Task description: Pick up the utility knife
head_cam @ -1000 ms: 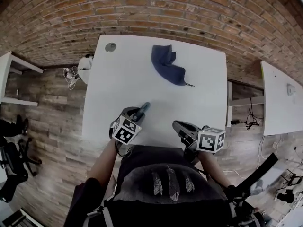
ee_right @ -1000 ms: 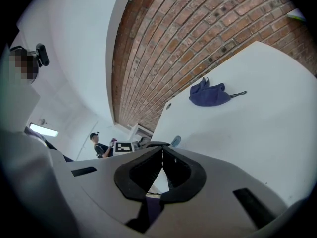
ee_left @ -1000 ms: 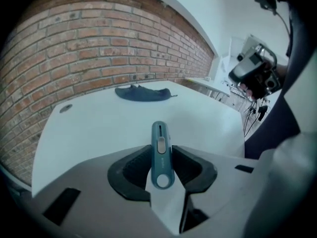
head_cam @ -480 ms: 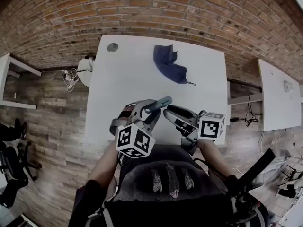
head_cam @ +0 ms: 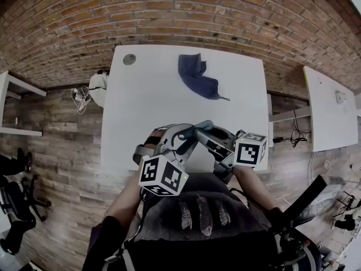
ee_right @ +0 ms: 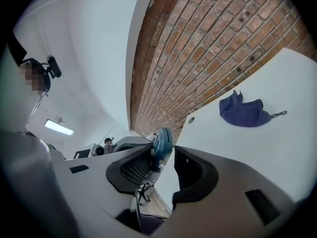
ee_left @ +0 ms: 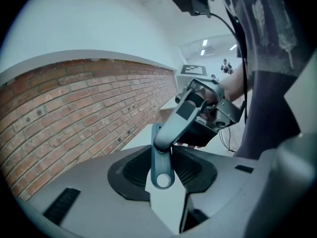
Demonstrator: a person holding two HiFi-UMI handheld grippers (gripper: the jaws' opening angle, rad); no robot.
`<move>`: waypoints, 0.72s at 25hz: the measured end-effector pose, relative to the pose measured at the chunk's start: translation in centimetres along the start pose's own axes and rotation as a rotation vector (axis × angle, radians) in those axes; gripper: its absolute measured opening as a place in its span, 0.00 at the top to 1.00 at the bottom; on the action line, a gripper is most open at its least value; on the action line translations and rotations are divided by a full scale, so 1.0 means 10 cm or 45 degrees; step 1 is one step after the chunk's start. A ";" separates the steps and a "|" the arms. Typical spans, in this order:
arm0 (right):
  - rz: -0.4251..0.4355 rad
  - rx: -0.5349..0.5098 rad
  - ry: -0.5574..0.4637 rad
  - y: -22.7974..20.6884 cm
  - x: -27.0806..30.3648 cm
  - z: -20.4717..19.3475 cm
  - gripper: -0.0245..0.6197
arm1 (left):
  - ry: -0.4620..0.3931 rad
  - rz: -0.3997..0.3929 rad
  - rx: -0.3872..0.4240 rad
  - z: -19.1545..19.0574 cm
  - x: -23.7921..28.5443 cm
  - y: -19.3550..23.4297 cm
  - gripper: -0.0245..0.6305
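Holding the slim teal-grey utility knife (ee_left: 161, 160) up clear of the white desk (head_cam: 141, 106), the left tongs (head_cam: 181, 135) have both black ribbed pads pressed on the handle near its ringed end, about half closed, as far as the handle lets them. From that grip the knife runs up and to the right, and its far end reaches into the right tongs (head_cam: 204, 133). Their jaws have just been opening and stand wide. The knife's rounded tip sits between them, close against one pad with a plain gap to the other, so they grip nothing. The lift itself looks done; the step in hand reads as passing or steadying the knife between the two. Next, the right tongs would need to close squarely on the free end, or draw back, with the left grip kept firm. A crumpled dark blue cloth (head_cam: 197, 79) lies at the desk's far side, well apart.
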State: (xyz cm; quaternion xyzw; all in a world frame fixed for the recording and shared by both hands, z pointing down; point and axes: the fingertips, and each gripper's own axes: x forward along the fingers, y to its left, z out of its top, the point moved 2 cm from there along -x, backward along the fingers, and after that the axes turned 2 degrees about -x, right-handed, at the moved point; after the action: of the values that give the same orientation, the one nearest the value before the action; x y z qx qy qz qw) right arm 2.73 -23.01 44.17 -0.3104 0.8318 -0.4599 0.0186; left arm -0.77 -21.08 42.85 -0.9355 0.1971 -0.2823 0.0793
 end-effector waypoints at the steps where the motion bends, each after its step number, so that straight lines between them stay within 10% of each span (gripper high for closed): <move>1: 0.001 -0.011 -0.006 0.00 -0.01 0.01 0.75 | 0.002 -0.006 -0.007 -0.01 0.00 0.00 0.77; 18: 0.085 0.002 -0.043 0.06 -0.18 0.09 0.82 | -0.032 -0.047 -0.043 0.00 -0.11 -0.06 0.77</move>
State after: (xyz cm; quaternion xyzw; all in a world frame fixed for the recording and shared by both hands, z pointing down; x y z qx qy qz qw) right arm 4.20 -22.49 42.77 -0.2900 0.8409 -0.4544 0.0480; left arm -1.40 -20.09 42.46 -0.9437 0.1833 -0.2685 0.0608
